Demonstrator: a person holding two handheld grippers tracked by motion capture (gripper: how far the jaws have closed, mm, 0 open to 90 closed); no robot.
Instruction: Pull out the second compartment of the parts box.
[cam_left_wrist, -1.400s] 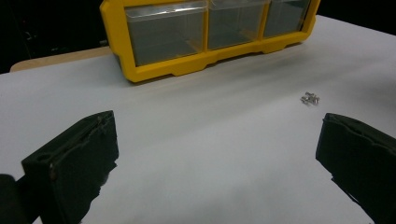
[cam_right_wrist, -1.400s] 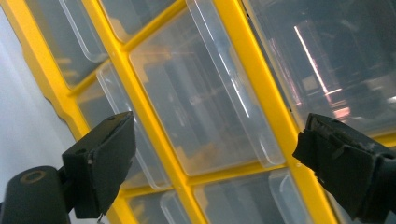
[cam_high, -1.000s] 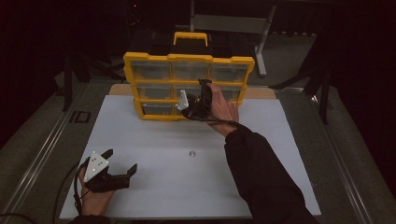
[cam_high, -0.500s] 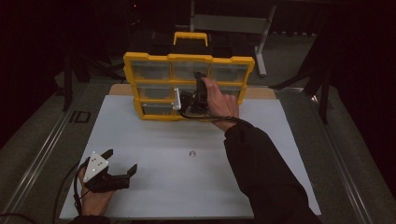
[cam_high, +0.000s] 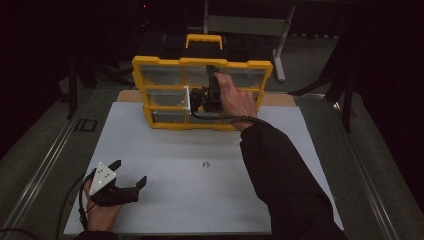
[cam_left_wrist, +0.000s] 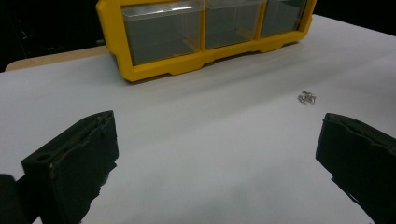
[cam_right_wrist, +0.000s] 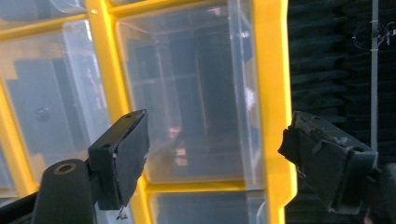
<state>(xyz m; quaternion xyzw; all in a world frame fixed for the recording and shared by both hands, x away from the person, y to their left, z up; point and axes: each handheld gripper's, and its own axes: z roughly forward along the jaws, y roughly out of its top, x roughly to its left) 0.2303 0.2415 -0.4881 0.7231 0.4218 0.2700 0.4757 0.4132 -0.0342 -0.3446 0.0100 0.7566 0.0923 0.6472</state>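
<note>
1. dark surroundings frame a white table top (cam_high: 165, 150) with a yellow drawer organizer (cam_high: 150, 65) standing upright at its far edge.
2. your right gripper (cam_high: 202, 97) is up at the organizer's front; its jaws have just been closing yet stand wide, with a clear drawer (cam_right_wrist: 187, 93) framed beyond them, untouched.
3. your left gripper (cam_high: 131, 174) rests near the table's front corner, jaws spread wide, nothing between them.
4. a small cluster of screws (cam_high: 205, 164) lies loose mid-table, well apart from both grippers.
5. judging from this, no drawer is pulled out yet; gripping one, opening it and stowing the screws all seem left to do.
</note>
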